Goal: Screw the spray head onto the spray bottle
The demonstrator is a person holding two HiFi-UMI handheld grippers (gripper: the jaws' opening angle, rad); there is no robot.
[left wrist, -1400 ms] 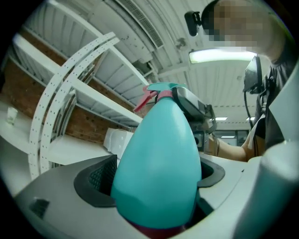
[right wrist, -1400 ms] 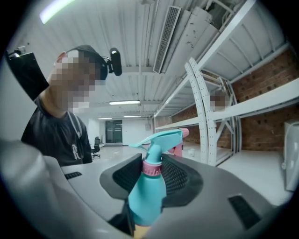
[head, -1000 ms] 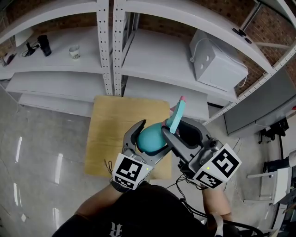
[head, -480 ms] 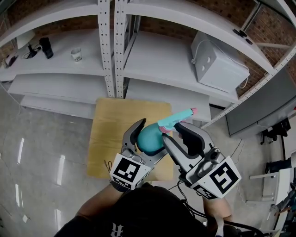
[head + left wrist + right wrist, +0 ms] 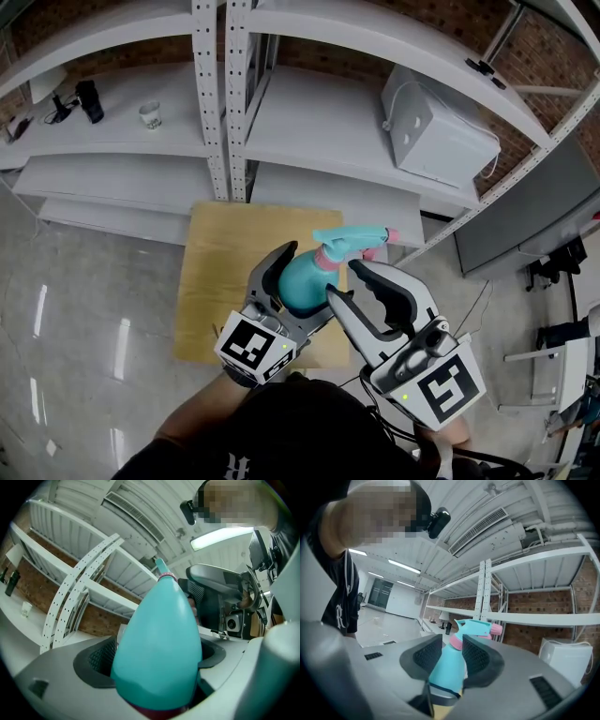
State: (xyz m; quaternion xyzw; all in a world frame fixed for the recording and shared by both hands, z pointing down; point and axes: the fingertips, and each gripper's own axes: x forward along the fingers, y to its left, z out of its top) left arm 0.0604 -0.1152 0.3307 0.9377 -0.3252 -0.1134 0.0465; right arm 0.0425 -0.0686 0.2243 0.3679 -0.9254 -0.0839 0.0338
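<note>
Turned since earlier: one spray head (image 5: 349, 240), nozzle now pointing right, frame centre. One teal spray bottle (image 5: 159, 644) clamped in left gripper (image 5: 302, 279); right gripper (image 5: 451, 651) clenched on spray head's pink collar. Two grippers total.

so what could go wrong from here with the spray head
The right gripper holds the spray head by its pink collar near the pad tips, so it may slip while twisting.
The spray bottle is smooth and rounded in the left gripper, so it could spin along.
Held in mid-air, a slip means a drop.
</note>
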